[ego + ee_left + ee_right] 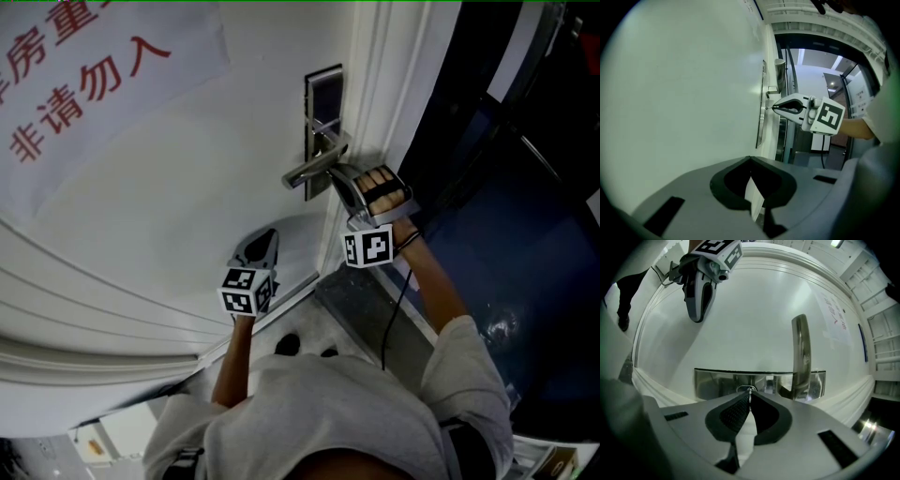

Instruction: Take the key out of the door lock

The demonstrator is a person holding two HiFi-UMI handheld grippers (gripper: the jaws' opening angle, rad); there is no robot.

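Note:
A steel lock plate (pixel 322 103) with a lever handle (pixel 314 167) is on the white door (pixel 187 187). My right gripper (pixel 336 180) is just under the handle, its tips against the plate. In the right gripper view, the right gripper (pixel 750 392) is shut on a thin metal key (pixel 750 389) at the keyhole in the lock plate (pixel 717 383), left of the handle (pixel 800 352). My left gripper (pixel 269 234) is lower on the door, apart from the lock. Its own view shows the left gripper (pixel 751 159) shut and holding nothing, pointing along the door towards the right gripper (pixel 774 108).
A white sheet with red lettering (pixel 84 84) is stuck on the door's upper left. The door frame (pixel 394 84) runs beside the lock, with a dark glass panel (pixel 525 234) to its right. A cable (pixel 398 300) hangs from the right gripper.

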